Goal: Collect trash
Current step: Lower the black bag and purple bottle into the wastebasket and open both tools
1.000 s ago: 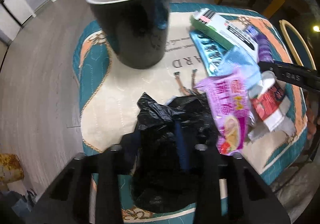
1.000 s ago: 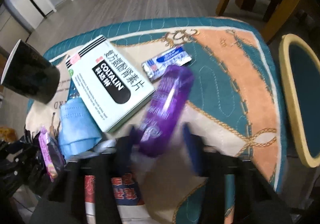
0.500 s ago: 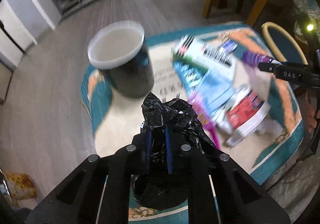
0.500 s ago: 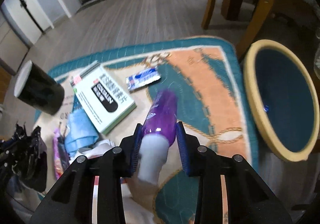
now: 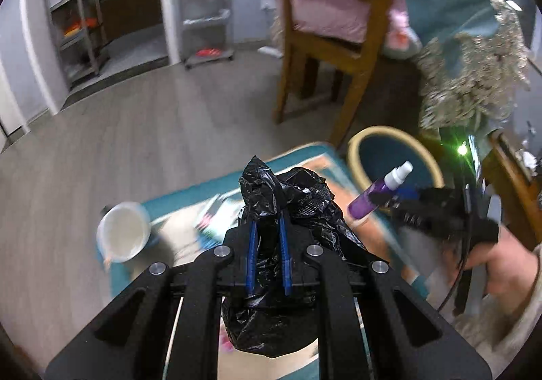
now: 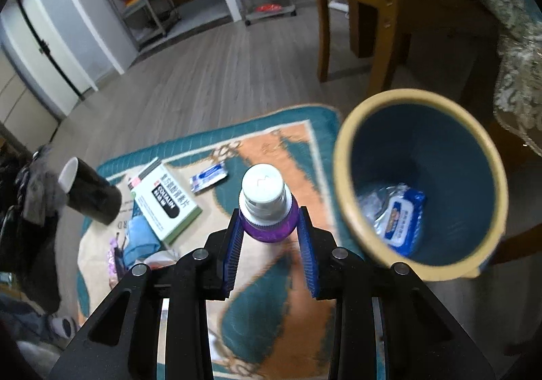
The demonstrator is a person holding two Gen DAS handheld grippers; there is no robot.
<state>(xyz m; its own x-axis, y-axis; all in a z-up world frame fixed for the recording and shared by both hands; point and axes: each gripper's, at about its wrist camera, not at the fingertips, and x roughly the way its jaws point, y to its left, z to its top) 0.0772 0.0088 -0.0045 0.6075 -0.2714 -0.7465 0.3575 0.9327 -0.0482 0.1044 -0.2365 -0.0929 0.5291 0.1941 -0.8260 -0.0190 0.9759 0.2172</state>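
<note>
My left gripper [image 5: 267, 231] is shut on a crumpled black plastic bag [image 5: 291, 197] and holds it up above the mat. My right gripper [image 6: 269, 220] is shut on a purple bottle [image 6: 267, 210] with a white cap, held above the mat just left of the blue bin [image 6: 420, 183]. The bottle also shows in the left wrist view [image 5: 376, 193], in front of the bin [image 5: 389, 153]. A blue-and-white wipes pack [image 6: 399, 214] lies inside the bin.
On the teal and orange mat [image 6: 271, 149] lie a green-and-white medicine box [image 6: 166, 200], a small blue sachet [image 6: 208, 176], a black cup [image 6: 91, 193], blue and pink wrappers [image 6: 135, 241]. A wooden chair [image 6: 369, 7] stands behind the bin.
Both grippers have risen from the mat. The left lifted the black bag; the right lifted the purple bottle and swung toward the bin, whose inside is now in view.
</note>
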